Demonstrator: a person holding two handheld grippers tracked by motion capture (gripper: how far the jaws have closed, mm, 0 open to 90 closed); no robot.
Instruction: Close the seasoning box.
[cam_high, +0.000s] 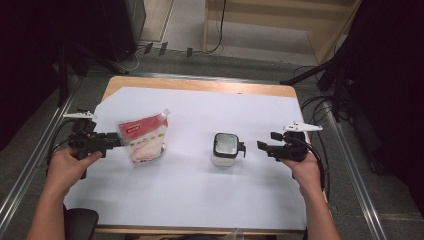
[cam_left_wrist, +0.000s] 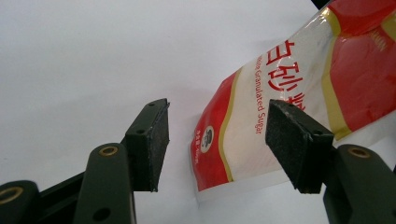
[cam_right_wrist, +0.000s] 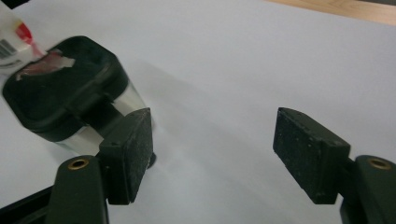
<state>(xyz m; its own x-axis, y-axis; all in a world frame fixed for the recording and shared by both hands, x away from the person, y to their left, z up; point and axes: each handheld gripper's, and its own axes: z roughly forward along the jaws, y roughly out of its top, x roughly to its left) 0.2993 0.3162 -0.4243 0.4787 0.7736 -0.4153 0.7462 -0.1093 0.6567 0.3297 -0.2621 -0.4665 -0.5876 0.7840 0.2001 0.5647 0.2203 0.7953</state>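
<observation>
A red and white bag of granulated sugar (cam_high: 142, 136) sits on the left of the white sheet (cam_high: 200, 190). My left gripper (cam_high: 114, 140) is at the bag's left edge. In the left gripper view the bag's corner (cam_left_wrist: 224, 140) lies between the jaws of that gripper (cam_left_wrist: 219, 135), which stand apart with a gap to the pads. Right of centre stands a small clear container (cam_high: 224, 149) with a black lid. My right gripper (cam_high: 263, 146) is open just right of it, with bare sheet between its jaws (cam_right_wrist: 212, 140). The container (cam_right_wrist: 60, 88) is beyond its left pad.
The white sheet covers most of a wooden table (cam_high: 200, 86). Metal rails (cam_high: 30, 160) run along both sides. Cables and dark stands lie on the floor beyond the far edge. A forearm comes in from the bottom on each side.
</observation>
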